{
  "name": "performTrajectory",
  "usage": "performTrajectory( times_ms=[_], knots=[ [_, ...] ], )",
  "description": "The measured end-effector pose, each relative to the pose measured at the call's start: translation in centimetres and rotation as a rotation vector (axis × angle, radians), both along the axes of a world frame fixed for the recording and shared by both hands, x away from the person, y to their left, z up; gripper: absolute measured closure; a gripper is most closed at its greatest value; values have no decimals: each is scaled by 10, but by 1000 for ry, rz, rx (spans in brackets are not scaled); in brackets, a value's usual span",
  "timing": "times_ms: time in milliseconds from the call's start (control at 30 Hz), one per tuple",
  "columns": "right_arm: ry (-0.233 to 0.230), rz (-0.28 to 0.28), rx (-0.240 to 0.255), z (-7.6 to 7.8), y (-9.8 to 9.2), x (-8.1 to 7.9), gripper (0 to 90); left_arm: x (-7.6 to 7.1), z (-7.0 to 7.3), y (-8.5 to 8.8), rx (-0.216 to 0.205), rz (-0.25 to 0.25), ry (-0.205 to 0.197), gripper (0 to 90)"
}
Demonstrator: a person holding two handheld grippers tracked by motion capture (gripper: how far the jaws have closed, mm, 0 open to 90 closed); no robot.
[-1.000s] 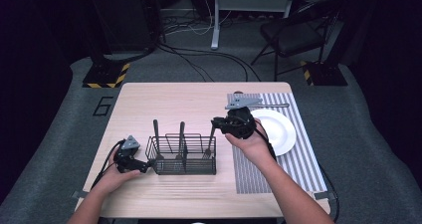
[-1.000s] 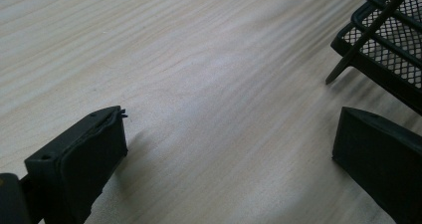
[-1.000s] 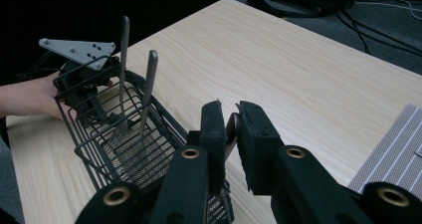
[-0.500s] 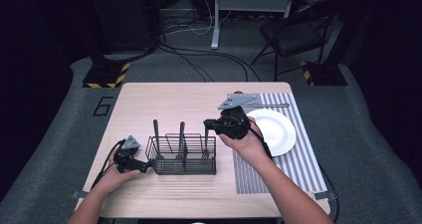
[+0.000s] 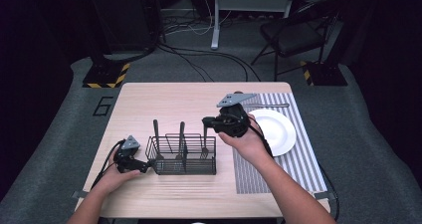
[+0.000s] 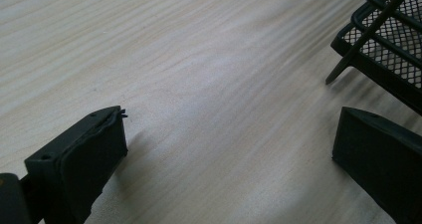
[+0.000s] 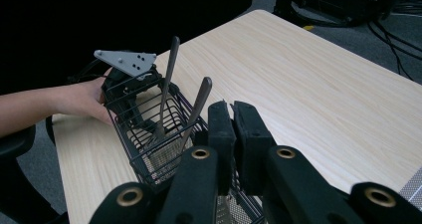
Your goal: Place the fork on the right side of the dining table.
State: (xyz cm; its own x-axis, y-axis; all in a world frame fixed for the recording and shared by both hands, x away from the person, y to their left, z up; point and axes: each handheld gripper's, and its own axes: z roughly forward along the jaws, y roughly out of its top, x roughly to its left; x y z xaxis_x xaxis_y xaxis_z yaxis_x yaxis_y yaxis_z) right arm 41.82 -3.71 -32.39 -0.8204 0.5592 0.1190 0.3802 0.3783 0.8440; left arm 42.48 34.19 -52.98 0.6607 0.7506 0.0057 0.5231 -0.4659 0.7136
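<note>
A black wire-mesh caddy [image 5: 184, 157] stands on the wooden table [image 5: 164, 99]. Two pieces of cutlery [image 5: 156, 132] [image 5: 181, 134] stand upright in its left and middle compartments. A third piece [image 5: 205, 139] hangs down into the right compartment, and my right gripper [image 5: 205, 121] is shut on the top of its handle. In the right gripper view the jaws [image 7: 231, 107] are pressed together above the caddy [image 7: 149, 149]. My left gripper [image 5: 143, 165] rests open on the table at the caddy's left end. In the left gripper view only bare wood lies between its jaws [image 6: 229, 119], with the caddy's corner [image 6: 388, 45] beside it.
A white plate [image 5: 278, 134] lies on a striped placemat [image 5: 298, 164] right of the caddy. A long utensil [image 5: 271, 105] lies at the mat's far edge. Beyond the table stand a chair [image 5: 298, 35] and floor cables.
My right gripper has moved left from beside the plate, carrying the cutlery piece over the caddy's right compartment. The left gripper has stayed put.
</note>
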Motion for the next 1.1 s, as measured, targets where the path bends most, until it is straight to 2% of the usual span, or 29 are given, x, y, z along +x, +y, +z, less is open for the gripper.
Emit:
performTrajectory(
  times_ms=[733, 1100],
  knots=[
    [-50, 23, -5, 39, 4, -5, 869, 0, 0, 0, 0, 0, 0, 2],
    [-63, 14, 1, 59, 1, -6, 869, 0, 0, 0, -1, 1, 0, 2]
  ],
)
